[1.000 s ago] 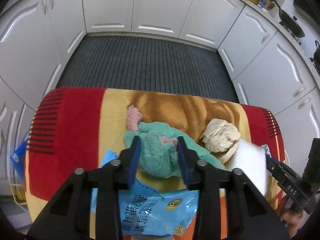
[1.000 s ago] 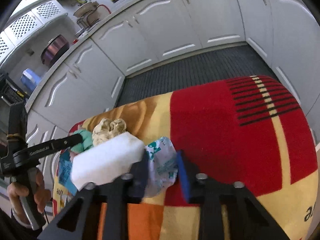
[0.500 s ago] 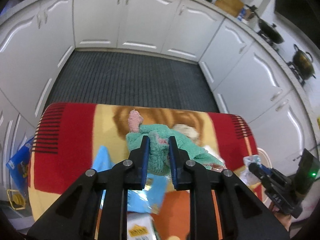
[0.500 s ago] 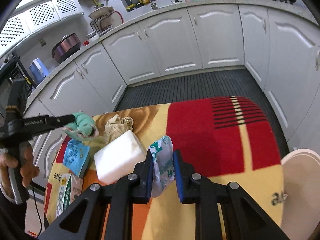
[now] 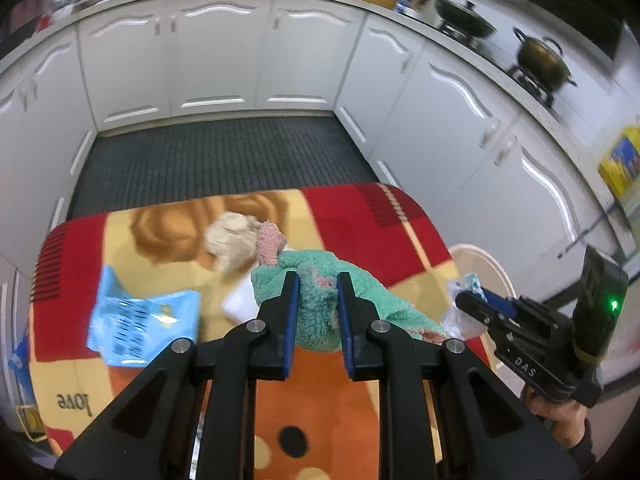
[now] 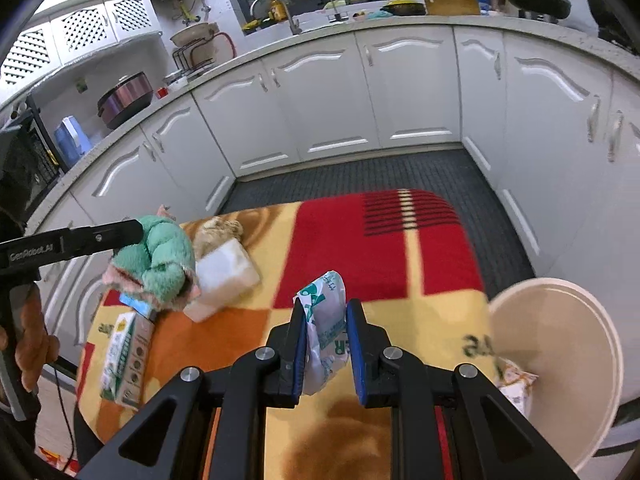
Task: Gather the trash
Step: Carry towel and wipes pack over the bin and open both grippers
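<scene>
My left gripper (image 5: 318,288) is shut on a green fluffy cloth with pink edges (image 5: 320,308) and holds it lifted above the table; the cloth also shows in the right wrist view (image 6: 160,264). My right gripper (image 6: 326,320) is shut on a crumpled white-and-green plastic wrapper (image 6: 326,320), held above the table near a cream bin (image 6: 580,312). The right gripper and its wrapper (image 5: 460,304) show in the left wrist view over the bin's rim (image 5: 480,256).
A table under a red, yellow and orange blanket (image 6: 380,248) bears a crumpled beige paper ball (image 5: 232,236), a white foam block (image 6: 224,276), a blue snack packet (image 5: 140,320) and a small carton (image 6: 124,352). The bin holds a wrapper (image 6: 516,384). White cabinets surround a dark mat.
Both grippers have closed on their items and lifted them. The left one has carried the cloth up and to the right; the right one has moved the wrapper toward the bin.
</scene>
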`<state>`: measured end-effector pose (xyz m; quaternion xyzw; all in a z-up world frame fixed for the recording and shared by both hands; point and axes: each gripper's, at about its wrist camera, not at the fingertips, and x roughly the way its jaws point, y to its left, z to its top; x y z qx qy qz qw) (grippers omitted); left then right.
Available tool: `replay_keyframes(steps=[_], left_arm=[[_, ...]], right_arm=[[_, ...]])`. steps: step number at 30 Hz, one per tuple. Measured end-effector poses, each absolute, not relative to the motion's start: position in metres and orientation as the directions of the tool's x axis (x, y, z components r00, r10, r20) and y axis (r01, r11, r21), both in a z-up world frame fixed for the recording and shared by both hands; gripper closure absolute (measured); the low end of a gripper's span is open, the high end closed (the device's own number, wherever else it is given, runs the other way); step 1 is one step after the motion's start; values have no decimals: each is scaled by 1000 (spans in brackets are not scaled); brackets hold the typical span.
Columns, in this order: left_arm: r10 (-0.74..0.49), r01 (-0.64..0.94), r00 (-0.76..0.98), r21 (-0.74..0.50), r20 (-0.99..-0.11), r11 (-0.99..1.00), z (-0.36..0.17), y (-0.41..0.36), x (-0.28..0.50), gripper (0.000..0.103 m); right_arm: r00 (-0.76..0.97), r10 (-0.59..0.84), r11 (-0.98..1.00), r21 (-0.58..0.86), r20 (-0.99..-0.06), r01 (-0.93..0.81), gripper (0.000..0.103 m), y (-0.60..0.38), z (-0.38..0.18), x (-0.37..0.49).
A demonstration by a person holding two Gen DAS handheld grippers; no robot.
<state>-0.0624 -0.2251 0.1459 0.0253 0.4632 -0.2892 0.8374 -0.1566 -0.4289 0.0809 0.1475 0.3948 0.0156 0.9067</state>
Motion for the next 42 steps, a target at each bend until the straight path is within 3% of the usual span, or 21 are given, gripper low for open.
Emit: replay_keyframes(steps=[16, 38, 40, 42], left_arm=[[-492, 655, 346, -170, -799, 736, 130, -331, -126, 87], [-533, 734, 202, -233, -822, 638, 77, -457, -155, 87], [-540, 722, 182, -261, -821, 641, 72, -458, -153, 86], [-552, 710, 160, -293, -818, 640, 68, -457, -150, 82]], right_arm=[[657, 8, 941, 227, -754, 249, 85, -514, 64, -232], [538, -118, 859, 186, -835, 477, 85, -612, 11, -285], [528, -119, 847, 191, -841, 496, 67, -618, 7, -286], [529, -117, 839, 201, -840, 506, 65, -621, 6, -287]])
